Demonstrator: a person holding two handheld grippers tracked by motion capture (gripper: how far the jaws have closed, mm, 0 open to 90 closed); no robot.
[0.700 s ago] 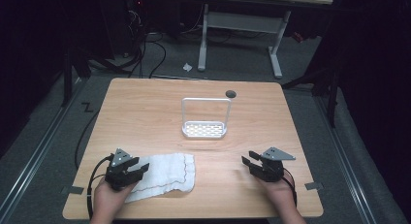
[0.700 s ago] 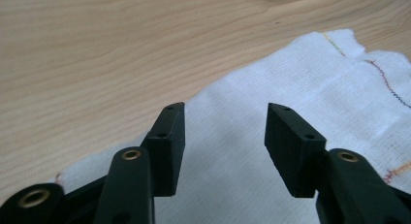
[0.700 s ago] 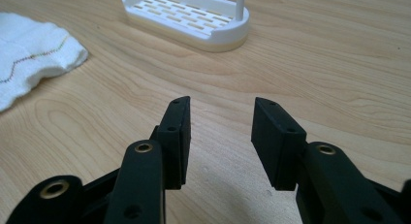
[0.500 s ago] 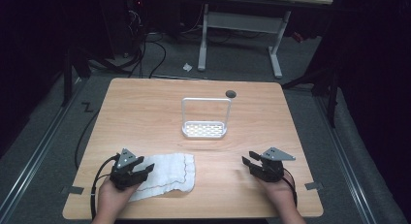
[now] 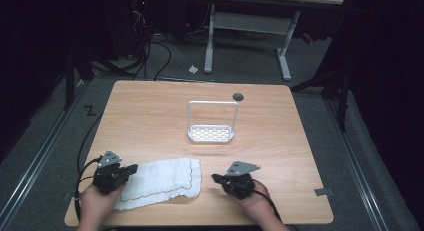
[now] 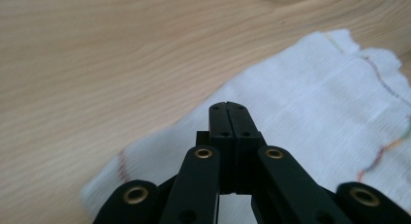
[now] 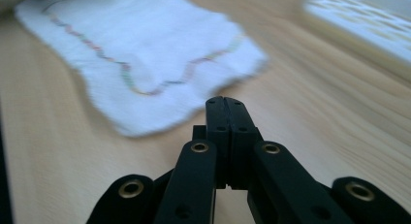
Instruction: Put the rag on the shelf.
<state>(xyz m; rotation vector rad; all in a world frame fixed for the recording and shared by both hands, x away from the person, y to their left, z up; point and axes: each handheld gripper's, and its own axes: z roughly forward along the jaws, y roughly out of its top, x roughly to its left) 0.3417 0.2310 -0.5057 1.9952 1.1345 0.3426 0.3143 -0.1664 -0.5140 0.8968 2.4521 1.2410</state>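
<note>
both claws closed and empty at the cloth's two ends

while the white cloth (image 5: 159, 183) lies flat on the near part of the desk (image 5: 150, 121), the left claw (image 5: 131, 169) hovers over its left end and the right claw (image 5: 216, 178) sits just off its right edge. in the left gripper view the left claw (image 6: 228, 109) has its jaws pressed together with cloth (image 6: 310, 112) beneath and beyond them, holding nothing. in the right gripper view the right claw (image 7: 226, 104) is likewise closed and empty, pointing at the scalloped, stitched edge of the cloth (image 7: 145, 49) across bare wood. the white rack (image 5: 211, 122) stands well apart, farther back.

the risk, as i judge it: with jaws closed, either claw pushed forward would only shove or wrinkle the cloth rather than grip it. opening too late, or too high above the desk, could catch one thin layer or none. pulling with one side gripped and the other not would drag the cloth askew.
</note>
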